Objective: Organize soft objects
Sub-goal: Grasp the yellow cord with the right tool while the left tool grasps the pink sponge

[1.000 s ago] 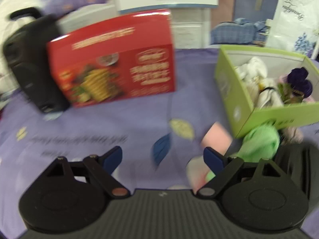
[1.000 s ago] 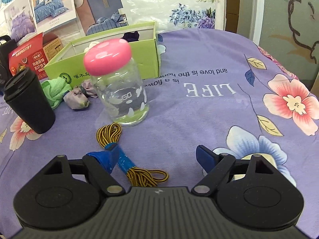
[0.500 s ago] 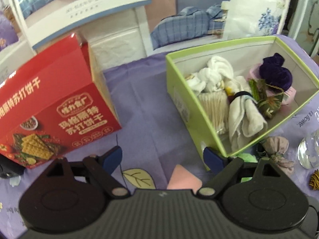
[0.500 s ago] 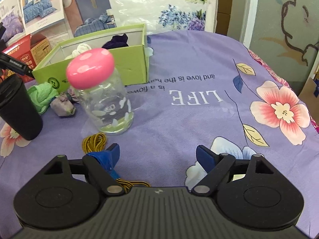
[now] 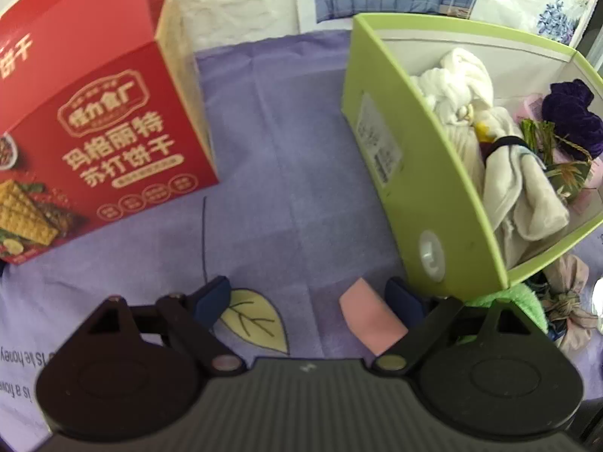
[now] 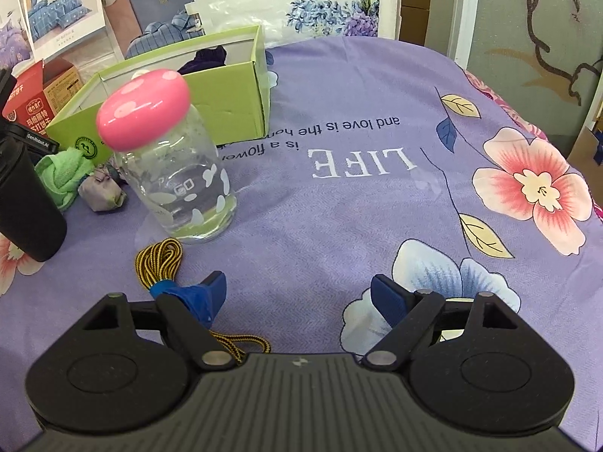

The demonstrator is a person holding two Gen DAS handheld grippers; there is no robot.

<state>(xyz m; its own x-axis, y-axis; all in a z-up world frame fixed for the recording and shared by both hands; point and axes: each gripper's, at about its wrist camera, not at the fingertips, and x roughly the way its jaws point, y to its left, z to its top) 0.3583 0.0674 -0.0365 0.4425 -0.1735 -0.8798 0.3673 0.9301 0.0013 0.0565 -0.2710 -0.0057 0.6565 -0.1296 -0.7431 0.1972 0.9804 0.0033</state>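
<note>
A: Where are the soft things placed?

B: Most are already gathered in the green box (image 5: 433, 188): a white knotted cloth (image 5: 463, 86), a grey-white rolled towel (image 5: 524, 196), a dark purple velvet piece (image 5: 573, 120). Two are left outside at its near corner, a green cloth bundle (image 6: 66, 175) and a small mauve tied pouch (image 6: 103, 194). A pink patch (image 5: 371, 320) is seen just inside the left claw's right finger; whether it is a soft object or print on the sheet cannot be told.

A: And the claws?

B: The left claw (image 5: 309, 297) is spread wide with nothing gripped, pointed down at the purple sheet (image 5: 282, 150) between the red cracker box (image 5: 105, 143) and the green box. The right claw (image 6: 297, 292) is also held wide and empty; a yellow-black cord (image 6: 162, 260) lies under its left finger, untouched.

A: Which step is judged to be in hand?

B: An approach for the next pickup. The left claw would need to be brought right, over the green bundle, lowered and closed, without the box wall being knocked.
</note>
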